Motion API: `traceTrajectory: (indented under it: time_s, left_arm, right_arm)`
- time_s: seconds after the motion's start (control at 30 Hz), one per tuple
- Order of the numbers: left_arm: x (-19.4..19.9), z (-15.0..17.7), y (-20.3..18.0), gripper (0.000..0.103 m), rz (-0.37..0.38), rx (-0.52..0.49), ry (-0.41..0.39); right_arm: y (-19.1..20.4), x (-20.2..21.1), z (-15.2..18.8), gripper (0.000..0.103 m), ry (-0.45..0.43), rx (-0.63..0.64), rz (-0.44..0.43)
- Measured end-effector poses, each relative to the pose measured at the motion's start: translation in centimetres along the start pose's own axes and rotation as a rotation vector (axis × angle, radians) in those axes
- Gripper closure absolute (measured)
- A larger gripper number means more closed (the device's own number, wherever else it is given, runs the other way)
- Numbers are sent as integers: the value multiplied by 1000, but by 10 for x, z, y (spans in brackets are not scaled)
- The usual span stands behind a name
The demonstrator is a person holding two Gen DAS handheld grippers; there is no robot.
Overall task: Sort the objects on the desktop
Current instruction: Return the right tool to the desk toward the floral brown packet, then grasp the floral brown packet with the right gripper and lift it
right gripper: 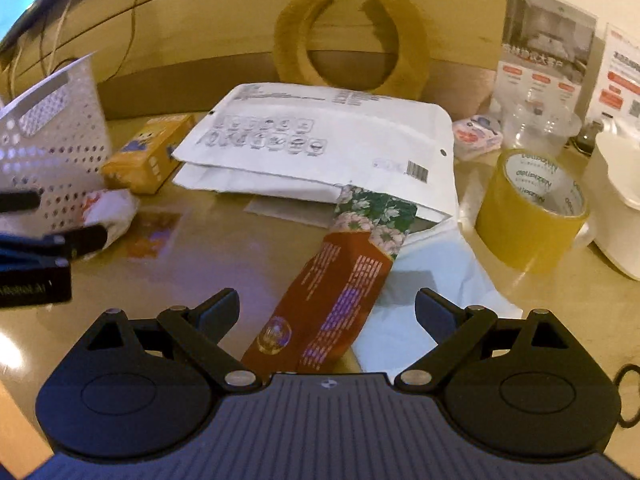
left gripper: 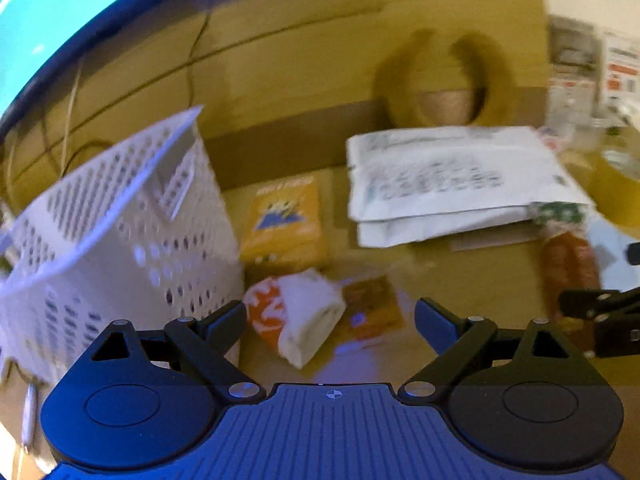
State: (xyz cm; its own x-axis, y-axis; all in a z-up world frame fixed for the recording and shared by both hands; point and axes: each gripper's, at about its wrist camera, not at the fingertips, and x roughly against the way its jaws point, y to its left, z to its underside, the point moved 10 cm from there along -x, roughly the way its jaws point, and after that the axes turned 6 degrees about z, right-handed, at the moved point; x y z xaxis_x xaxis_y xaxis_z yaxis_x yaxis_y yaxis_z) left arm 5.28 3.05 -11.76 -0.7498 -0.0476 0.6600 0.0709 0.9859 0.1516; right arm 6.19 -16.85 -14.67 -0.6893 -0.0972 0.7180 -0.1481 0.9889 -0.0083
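Nearest the right gripper [right gripper: 326, 312], whose jaws stand wide apart and hold nothing, lies a long brown-red printed snack pouch with a green floral end [right gripper: 340, 276]. Its near end sits between the open fingers, flat on the glossy tan desk [right gripper: 208, 248], and its far end is tucked under a stack of white padded mailing envelopes [right gripper: 320, 148]. The pouch looks light, thin and crinkly, likely slick film, so a grip across its narrow width near the closer end seems safest. It should be slid out first, not lifted against the envelopes.

The left gripper [left gripper: 330, 320] is likewise spread wide and empty. Just ahead of it lies a small soft white packet with an orange printed end [left gripper: 296, 312], close beside a white perforated plastic basket [left gripper: 120, 216]. It looks squashy and light; a pinch across its middle should hold. A flat orange sachet [left gripper: 372, 308] lies just beside it, hard to lift from the smooth top.

Farther back, a yellow cardboard box [left gripper: 284, 220] looks stiff and easy to clamp by its sides. To the right stands a roll of yellowish packing tape [right gripper: 532, 216], rigid and best taken through its rim.
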Motion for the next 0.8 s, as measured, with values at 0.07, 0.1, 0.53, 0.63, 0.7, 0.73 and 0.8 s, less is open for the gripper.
traceTrajectory:
  time_s: [0.07, 0.1, 0.53, 0.63, 0.7, 0.73, 0.8]
  left_arm:
    - [-9, 2, 3, 6, -18, 40, 12]
    - [-14, 4, 5, 6, -28, 61, 22]
    - [-67, 12, 13, 5, -123, 184, 68]
    - [-70, 15, 15, 0, -163, 216, 58]
    - [-71, 19, 21, 1, -161, 295, 53]
    - [-73, 21, 23, 1, -146, 342, 53]
    - [-77, 22, 27, 1, -114, 412, 56]
  right_arm:
    - [0, -7, -4, 7, -7, -6, 11]
    - [-1, -11, -4, 7, -7, -11, 11]
    - [7, -33, -13, 7, -22, -33, 6]
    - [6, -36, -12, 7, -25, -41, 20]
    - [5, -40, -9, 7, -14, -59, 25]
    - [5, -42, -8, 7, -12, -70, 28]
    - [5, -46, -6, 7, -8, -68, 42]
